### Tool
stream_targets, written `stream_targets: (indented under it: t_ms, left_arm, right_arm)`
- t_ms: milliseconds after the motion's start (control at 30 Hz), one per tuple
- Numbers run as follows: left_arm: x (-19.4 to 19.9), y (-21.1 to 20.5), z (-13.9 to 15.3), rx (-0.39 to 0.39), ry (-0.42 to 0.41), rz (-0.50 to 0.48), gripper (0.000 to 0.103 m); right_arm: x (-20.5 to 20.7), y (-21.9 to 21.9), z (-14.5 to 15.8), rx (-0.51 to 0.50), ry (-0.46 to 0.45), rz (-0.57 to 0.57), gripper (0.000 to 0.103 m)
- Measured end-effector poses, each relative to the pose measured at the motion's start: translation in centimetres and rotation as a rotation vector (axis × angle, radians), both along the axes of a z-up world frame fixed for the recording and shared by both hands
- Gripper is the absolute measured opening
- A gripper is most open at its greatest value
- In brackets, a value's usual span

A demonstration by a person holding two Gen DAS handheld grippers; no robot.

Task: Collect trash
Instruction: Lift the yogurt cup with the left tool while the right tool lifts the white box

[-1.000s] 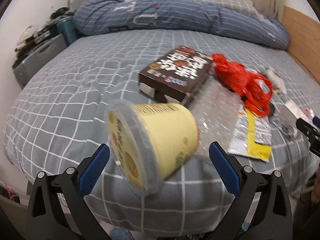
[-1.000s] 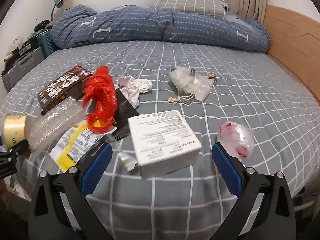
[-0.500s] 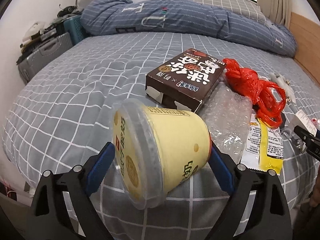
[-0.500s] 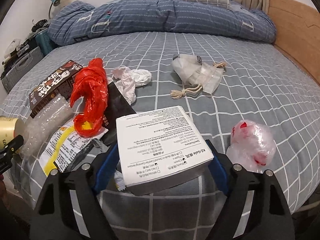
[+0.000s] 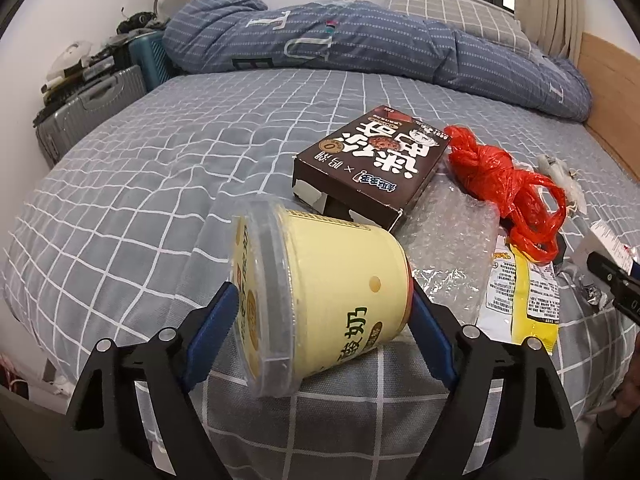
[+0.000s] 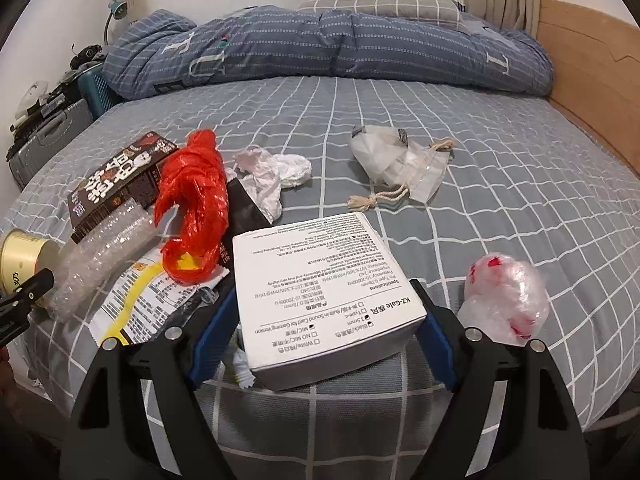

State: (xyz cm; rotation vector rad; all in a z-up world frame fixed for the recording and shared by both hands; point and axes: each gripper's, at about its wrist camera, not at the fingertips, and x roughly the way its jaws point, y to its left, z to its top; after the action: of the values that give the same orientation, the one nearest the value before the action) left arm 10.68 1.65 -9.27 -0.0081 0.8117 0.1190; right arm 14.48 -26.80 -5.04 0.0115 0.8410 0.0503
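My left gripper (image 5: 322,328) is shut on a yellow yogurt tub (image 5: 320,292) that lies on its side at the bed's near edge. My right gripper (image 6: 324,328) is shut on a white printed box (image 6: 320,280). Other trash lies on the grey checked bed (image 6: 500,184): a brown snack box (image 5: 372,164), a red plastic bag (image 6: 192,204), bubble wrap (image 5: 452,240), a yellow-white wrapper (image 5: 520,296), crumpled tissue (image 6: 272,172), a drawstring pouch (image 6: 400,164), and a clear bag with red spots (image 6: 504,300).
A rolled blue quilt (image 6: 320,48) and a pillow (image 6: 380,0) lie at the bed's far end. A wooden headboard (image 6: 592,72) runs along the right. Suitcases (image 5: 88,112) and clutter stand to the left of the bed.
Both grippers moved forward and closed: the left around the yogurt tub, the right around the white box. The rest of the trash has not moved.
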Motion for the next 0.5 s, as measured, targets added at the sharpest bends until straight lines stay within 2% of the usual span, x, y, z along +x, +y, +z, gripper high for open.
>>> stream_targets:
  t_ms: [100,233,500]
  left_arm:
    - [0.0,0.0,-0.1,0.009,0.001,-0.002,0.08]
    - [0.0,-0.6,-1.0,0.073,-0.001,0.008,0.081]
    - [0.1,0.0,-1.2,0.049,0.0,0.023,0.078]
  right_arm:
    - [-0.2,-0.1,0.3,0.007,-0.004,-0.001,0.078]
    - [-0.3,0.1,0.4,-0.002,-0.004,0.007,0.078]
    - [-0.4,0.1,0.4,-0.003,-0.003,0.009,0.078]
